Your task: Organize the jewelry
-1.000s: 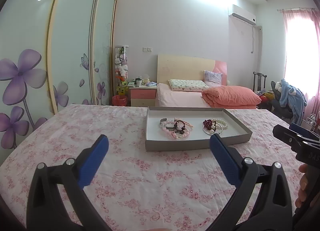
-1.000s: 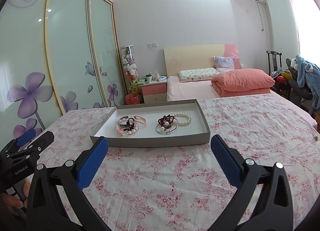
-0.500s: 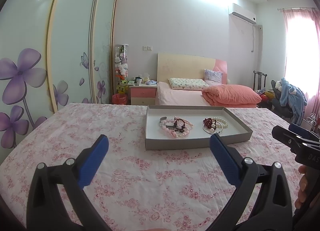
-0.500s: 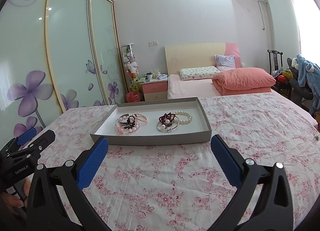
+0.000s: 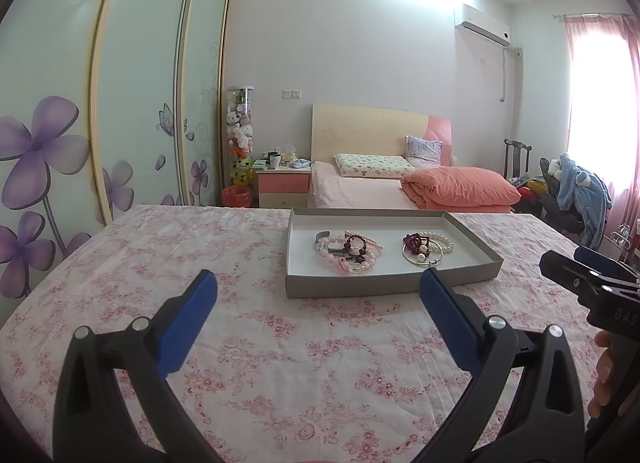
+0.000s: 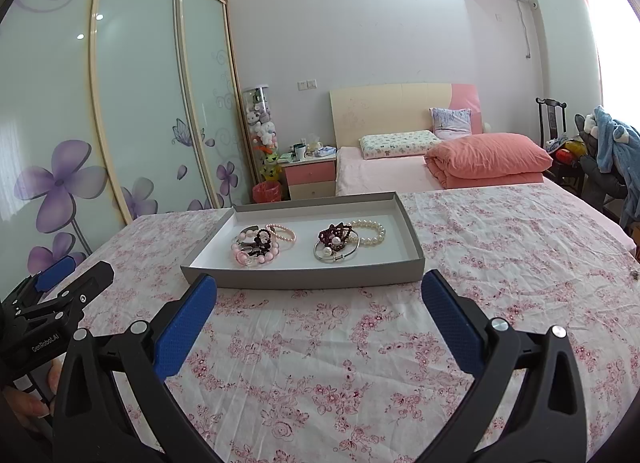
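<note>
A shallow grey tray [image 5: 384, 287] with a white inside stands on the floral cloth; it also shows in the right wrist view [image 6: 304, 278]. In it lie two heaps of bracelets: pink and dark beads [image 5: 349, 254] [image 6: 256, 247] on the left, a dark red bead string, pearls and a silver bangle [image 5: 425, 247] [image 6: 347, 241] on the right. My left gripper [image 5: 318, 295] is open and empty, short of the tray's near wall. My right gripper [image 6: 319, 299] is open and empty, just before the tray's near wall.
The table carries a pink floral cloth [image 6: 500, 247]. A bed with an orange quilt [image 5: 460, 187] stands behind it, with a nightstand [image 5: 283, 183] and a sliding wardrobe [image 5: 132, 103] at left. A chair with blue clothes [image 5: 580, 191] is at right.
Both views have tilted down a little and drawn slightly closer to the tray. Both grippers stay open and empty.
</note>
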Motion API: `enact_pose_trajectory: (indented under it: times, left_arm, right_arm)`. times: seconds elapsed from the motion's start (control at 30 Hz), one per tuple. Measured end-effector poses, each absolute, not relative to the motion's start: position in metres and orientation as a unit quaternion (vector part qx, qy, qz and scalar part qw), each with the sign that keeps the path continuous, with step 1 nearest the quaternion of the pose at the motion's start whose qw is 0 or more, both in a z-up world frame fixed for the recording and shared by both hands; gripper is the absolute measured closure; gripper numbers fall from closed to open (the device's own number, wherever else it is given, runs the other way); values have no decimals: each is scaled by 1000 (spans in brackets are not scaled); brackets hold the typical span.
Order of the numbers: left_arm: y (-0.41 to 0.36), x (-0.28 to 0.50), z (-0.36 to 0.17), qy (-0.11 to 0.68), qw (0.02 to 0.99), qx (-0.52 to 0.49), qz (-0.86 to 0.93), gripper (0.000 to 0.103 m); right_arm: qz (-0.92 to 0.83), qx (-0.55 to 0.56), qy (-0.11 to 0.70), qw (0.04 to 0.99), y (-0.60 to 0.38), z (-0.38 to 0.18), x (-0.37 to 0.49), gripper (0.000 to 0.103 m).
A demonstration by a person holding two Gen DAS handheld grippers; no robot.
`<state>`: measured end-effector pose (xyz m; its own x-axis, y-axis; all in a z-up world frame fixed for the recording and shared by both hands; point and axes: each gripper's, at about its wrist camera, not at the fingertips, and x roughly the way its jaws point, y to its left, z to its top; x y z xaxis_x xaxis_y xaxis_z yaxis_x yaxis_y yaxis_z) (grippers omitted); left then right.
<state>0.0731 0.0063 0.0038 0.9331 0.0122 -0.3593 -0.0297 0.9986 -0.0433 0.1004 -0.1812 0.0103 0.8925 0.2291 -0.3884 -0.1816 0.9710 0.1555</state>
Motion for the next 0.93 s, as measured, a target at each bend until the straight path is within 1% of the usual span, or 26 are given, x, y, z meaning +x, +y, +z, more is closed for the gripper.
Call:
enact_pose_trajectory:
  times: [0.93]
  left_arm:
    - [5,73,2,189,982,-28,9,4]
  right_arm:
    - [108,59,210,970,-181,7,100,2]
